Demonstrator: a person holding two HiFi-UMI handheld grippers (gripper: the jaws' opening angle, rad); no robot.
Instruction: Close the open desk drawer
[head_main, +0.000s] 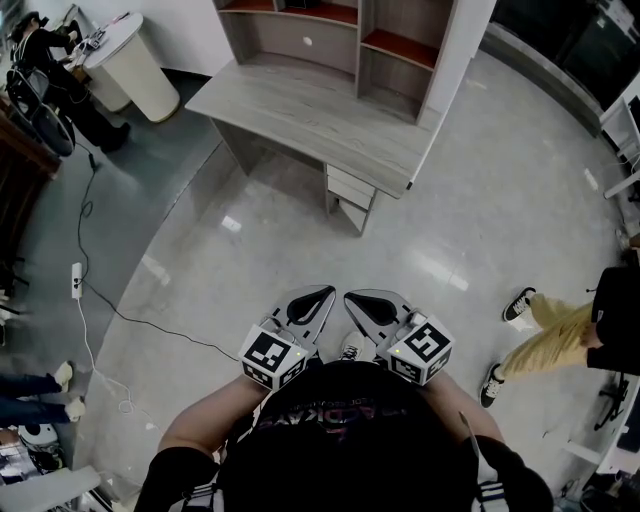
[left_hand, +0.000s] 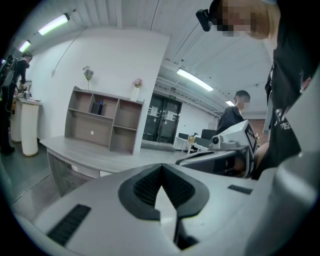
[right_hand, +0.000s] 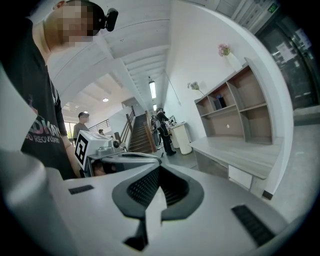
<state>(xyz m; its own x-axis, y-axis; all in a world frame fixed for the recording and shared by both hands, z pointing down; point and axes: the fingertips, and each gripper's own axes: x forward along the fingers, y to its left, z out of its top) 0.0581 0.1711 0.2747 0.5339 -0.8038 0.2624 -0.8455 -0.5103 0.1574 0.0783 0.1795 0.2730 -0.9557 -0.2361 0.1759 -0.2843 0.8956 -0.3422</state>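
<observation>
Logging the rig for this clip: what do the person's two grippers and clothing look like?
Both the left gripper and right gripper are pale grey, tapered shells with black ribbed pads; each carries a white cube with black square markers. The person wears a black printed top.

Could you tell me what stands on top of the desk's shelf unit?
A thin flower sprig at its left end, a white vase with a pink flower at its right. The shelf unit hides its top surface behind them.

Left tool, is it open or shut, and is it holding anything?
Shut and empty. In the left gripper view, the left tool has its jaws meeting at the tips, with nothing between them.
</observation>
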